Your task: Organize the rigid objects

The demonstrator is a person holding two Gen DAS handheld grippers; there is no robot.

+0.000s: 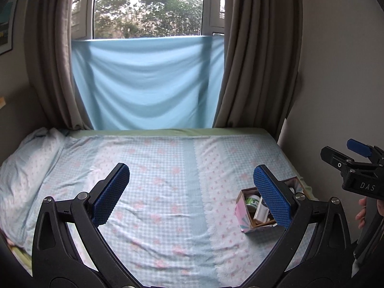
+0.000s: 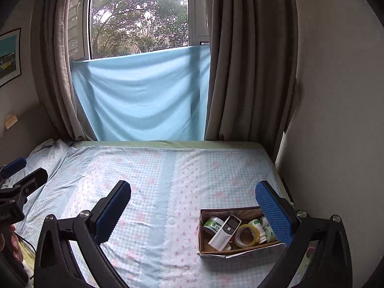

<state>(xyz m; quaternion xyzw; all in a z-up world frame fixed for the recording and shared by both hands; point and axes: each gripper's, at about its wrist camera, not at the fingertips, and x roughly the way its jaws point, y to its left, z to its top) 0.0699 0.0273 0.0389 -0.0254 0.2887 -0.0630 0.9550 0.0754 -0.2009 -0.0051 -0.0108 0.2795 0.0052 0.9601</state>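
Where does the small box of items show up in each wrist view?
Left wrist view: the box sits lower right on the bed, partly hidden behind the left tongs' right finger.
Right wrist view: the box sits lower right, its contents showing, including a white remote.
Shared landmark: the blue cloth hung below the window.

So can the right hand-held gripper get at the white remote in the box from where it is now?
Probably yes. The right hand-held gripper is open and empty above the bed, and the white remote lies on top in the open box, leaning over the tape roll, with nothing covering it.
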